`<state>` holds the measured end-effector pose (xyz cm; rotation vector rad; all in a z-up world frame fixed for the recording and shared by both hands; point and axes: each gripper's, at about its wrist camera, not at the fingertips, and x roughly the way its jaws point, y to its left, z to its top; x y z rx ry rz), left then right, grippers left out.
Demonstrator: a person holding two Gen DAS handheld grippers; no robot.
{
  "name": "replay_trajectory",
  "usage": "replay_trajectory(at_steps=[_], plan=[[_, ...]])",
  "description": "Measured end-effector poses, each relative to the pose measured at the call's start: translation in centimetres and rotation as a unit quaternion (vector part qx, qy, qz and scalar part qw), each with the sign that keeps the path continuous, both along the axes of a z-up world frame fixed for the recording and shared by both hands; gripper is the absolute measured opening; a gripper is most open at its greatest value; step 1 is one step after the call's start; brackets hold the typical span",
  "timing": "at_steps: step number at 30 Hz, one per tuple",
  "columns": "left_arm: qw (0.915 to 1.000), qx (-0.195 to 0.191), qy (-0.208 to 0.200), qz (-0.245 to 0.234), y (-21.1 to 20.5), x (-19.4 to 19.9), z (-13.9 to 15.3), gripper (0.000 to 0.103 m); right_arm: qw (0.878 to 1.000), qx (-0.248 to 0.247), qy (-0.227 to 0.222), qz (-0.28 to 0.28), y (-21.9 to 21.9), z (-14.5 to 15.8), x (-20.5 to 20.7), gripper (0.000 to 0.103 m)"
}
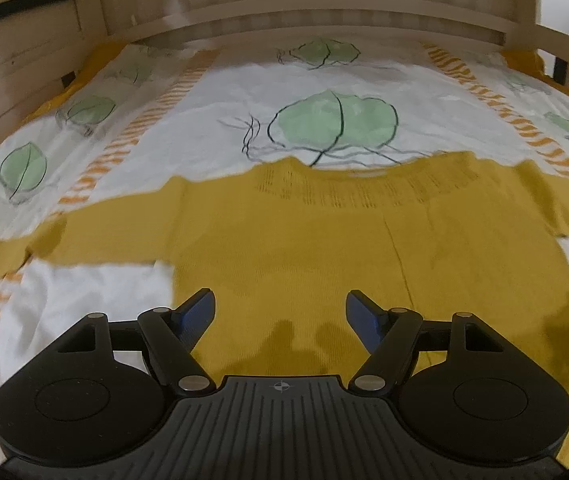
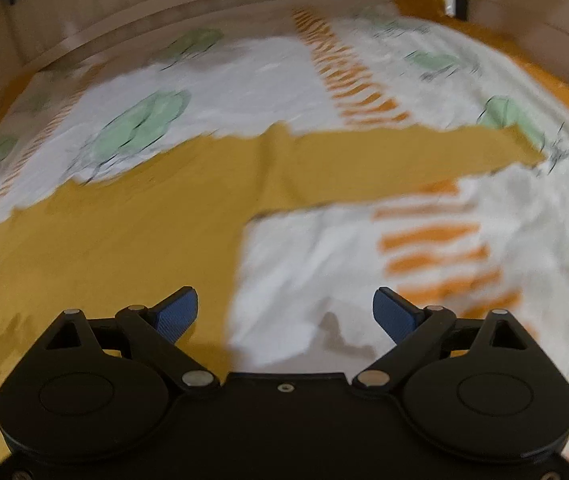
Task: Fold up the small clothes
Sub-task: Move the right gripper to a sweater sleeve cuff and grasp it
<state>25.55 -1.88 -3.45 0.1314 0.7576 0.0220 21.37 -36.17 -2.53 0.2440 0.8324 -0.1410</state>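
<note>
A small mustard sweater (image 1: 324,240) lies flat on the leaf-printed bedspread (image 1: 212,92) of a wooden-framed bed, neckline at the far side and both sleeves stretched out left and right, so no fold looks begun. The left tongs (image 1: 280,316) hover spread and empty over its near body, and the right tongs (image 2: 284,314) are likewise spread with nothing between them, apparently over the sweater's right edge, though that view is blurred.
</note>
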Motion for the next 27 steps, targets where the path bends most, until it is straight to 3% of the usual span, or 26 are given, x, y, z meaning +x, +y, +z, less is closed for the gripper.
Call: replay_trajectory(at_steps=[9,12,18,22,27], plan=[[0.9996,-0.022,-0.007,0.015,-0.5,6.3,-2.6,0.071,0.994,-0.054,0.019,-0.093,-10.2,-2.0,7.8,0.095],[0.9996,-0.021,-0.008,0.018,-0.8,7.6,-3.8,0.071,0.989,-0.05,0.026,-0.137,-14.3,-2.3,9.6,0.095],[0.9992,-0.026,0.009,0.028,-1.2,9.0,-6.5,0.072,0.975,-0.037,0.042,-0.215,-20.8,-2.9,10.8,0.095],[0.9988,-0.02,-0.034,0.03,-1.4,7.9,-8.0,0.073,0.969,-0.027,0.058,-0.24,-23.3,-3.9,10.8,0.095],[0.9984,-0.026,-0.037,0.033,-1.1,7.6,-8.1,0.077,0.963,0.001,0.075,-0.258,-25.1,-5.7,10.6,0.095]])
